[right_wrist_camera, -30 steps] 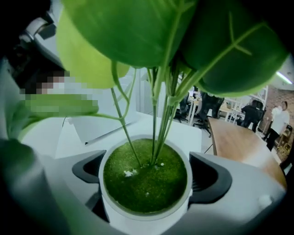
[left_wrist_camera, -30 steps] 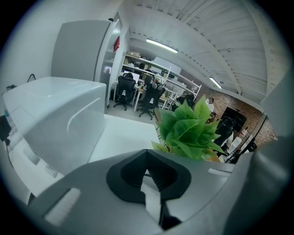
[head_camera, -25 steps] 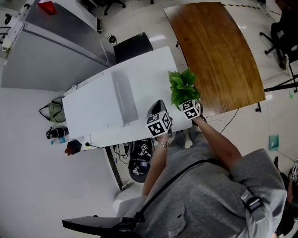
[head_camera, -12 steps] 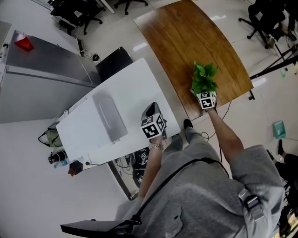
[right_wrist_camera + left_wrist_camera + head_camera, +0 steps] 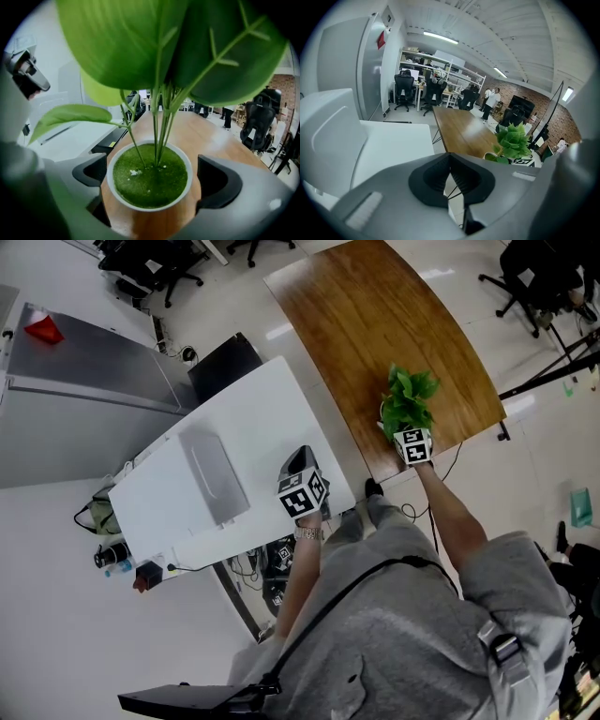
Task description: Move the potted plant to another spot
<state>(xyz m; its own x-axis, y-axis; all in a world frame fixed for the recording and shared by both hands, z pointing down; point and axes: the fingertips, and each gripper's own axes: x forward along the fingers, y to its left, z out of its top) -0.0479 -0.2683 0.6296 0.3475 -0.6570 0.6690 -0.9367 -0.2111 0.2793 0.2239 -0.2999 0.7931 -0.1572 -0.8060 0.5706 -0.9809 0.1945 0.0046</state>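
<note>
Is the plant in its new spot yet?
Done: the right hand-held gripper has its jaws round the green leafy plant in its white pot. In hand: the plant is over the brown wooden table. Left: set it down and let go. I cannot tell whether the pot touches the table yet.

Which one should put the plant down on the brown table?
Right. The right hand-held gripper holds the plant over the brown table; the left hand-held gripper is shut, empty, farther away.
</note>
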